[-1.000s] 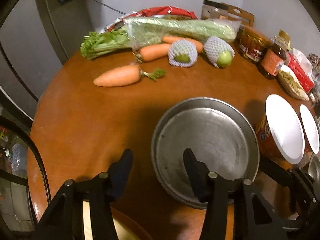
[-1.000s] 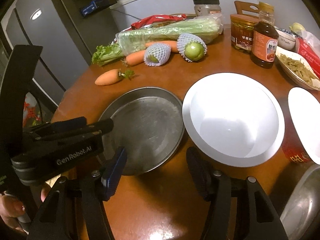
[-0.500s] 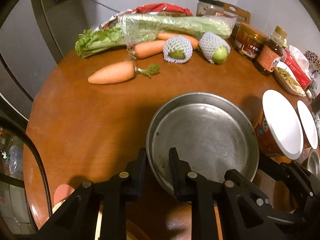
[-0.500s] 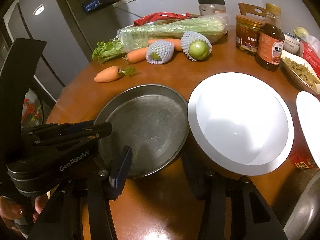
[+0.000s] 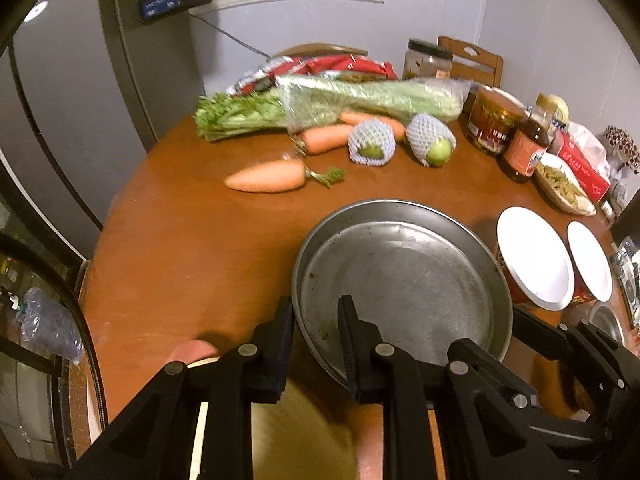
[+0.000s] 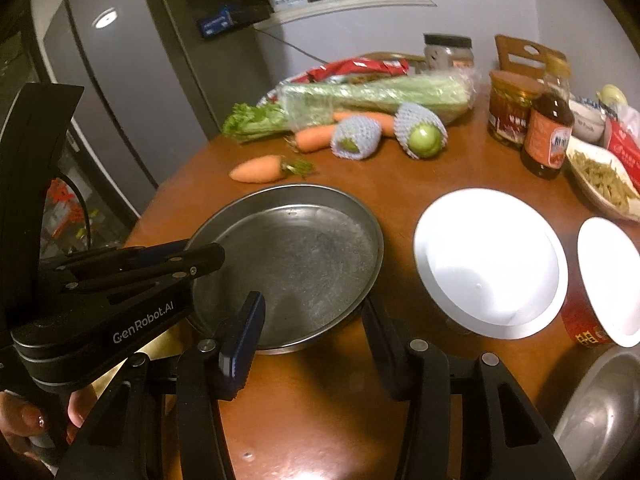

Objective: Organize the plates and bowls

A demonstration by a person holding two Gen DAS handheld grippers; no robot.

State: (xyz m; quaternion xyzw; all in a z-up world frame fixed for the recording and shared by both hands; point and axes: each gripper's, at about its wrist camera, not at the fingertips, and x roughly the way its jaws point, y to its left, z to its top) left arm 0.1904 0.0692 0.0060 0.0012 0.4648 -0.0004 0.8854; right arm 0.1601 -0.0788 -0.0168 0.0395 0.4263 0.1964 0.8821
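1. The left gripper [image 5: 314, 334] has its jaws pinching the near rim of the round, shallow, grey metal plate [image 5: 404, 280], one finger outside the rim and one inside, at about 7 o'clock on the plate.
2. The right gripper [image 6: 310, 334] has its jaws spread wide and holds nothing; they straddle the metal plate's near edge, at 5 to 6 o'clock on it in the right wrist view.
3. The metal plate sits near the front edge of the round brown wooden tabletop [image 5: 192, 248]; whether it is lifted off the wood I cannot tell.
4. At 3 o'clock from the plate stand two red paper bowls with white insides [image 6: 492, 260], side by side and unstacked, and part of a steel bowl [image 6: 604, 412] shows at 4 o'clock.
5. Carrots [image 5: 266, 176], wrapped celery [image 5: 368, 98] and jars lie at 12 o'clock, well apart.
6. By my judgement the task is barely begun: only one plate is gripped, nothing is stacked, and the bowls remain to be gathered.
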